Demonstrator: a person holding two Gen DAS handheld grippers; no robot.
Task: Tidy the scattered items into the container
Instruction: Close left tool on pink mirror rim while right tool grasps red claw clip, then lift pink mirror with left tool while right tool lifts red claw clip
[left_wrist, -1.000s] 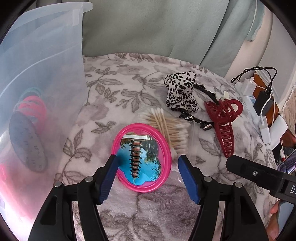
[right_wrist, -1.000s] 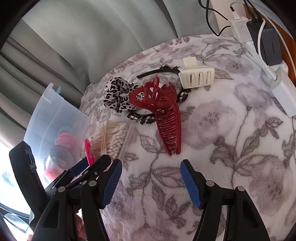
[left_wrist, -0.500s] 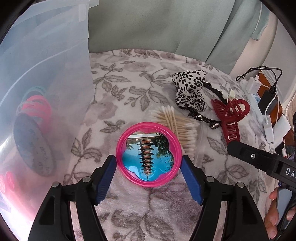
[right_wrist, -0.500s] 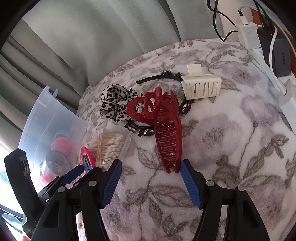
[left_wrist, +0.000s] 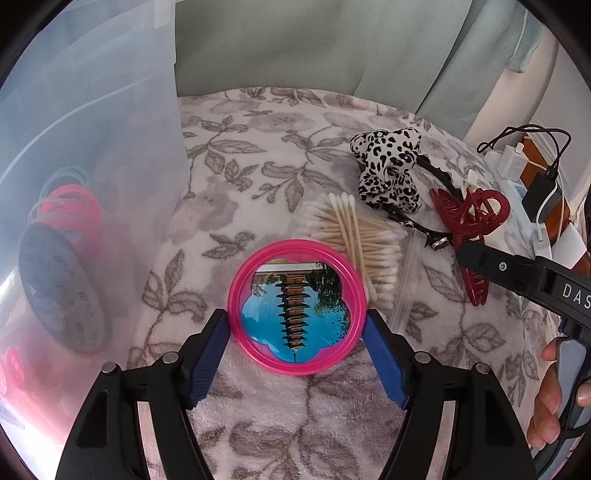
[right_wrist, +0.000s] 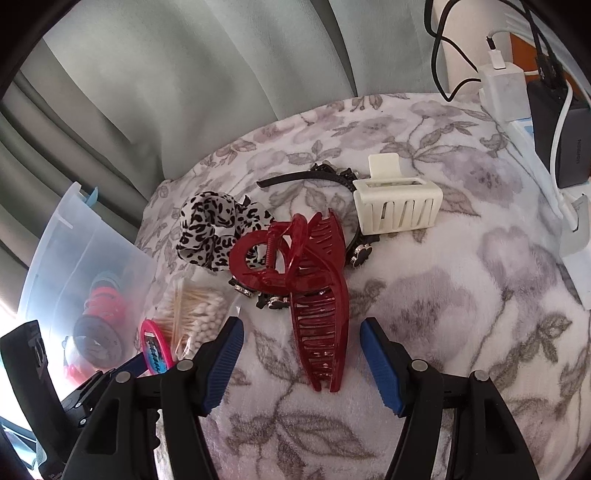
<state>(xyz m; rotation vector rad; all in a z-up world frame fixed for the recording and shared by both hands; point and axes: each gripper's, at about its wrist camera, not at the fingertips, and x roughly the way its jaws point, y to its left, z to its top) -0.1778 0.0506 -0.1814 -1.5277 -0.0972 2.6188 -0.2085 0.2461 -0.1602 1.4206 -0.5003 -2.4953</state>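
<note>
The left claw (left_wrist: 297, 354) has just spread wider around the pink mirror (left_wrist: 297, 306), not pinching yet; right claw (right_wrist: 301, 360) spread beside the mirror, nearer the red clip (right_wrist: 317, 295)

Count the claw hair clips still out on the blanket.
2: a red clip between the right gripper's open jaws, and a cream clip behind it. None seem hidden.

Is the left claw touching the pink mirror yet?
Cannot tell. In the left wrist view the left claw has its blue pads right at the pink mirror's rim on both sides; neither contact nor gap shows plainly.
</note>
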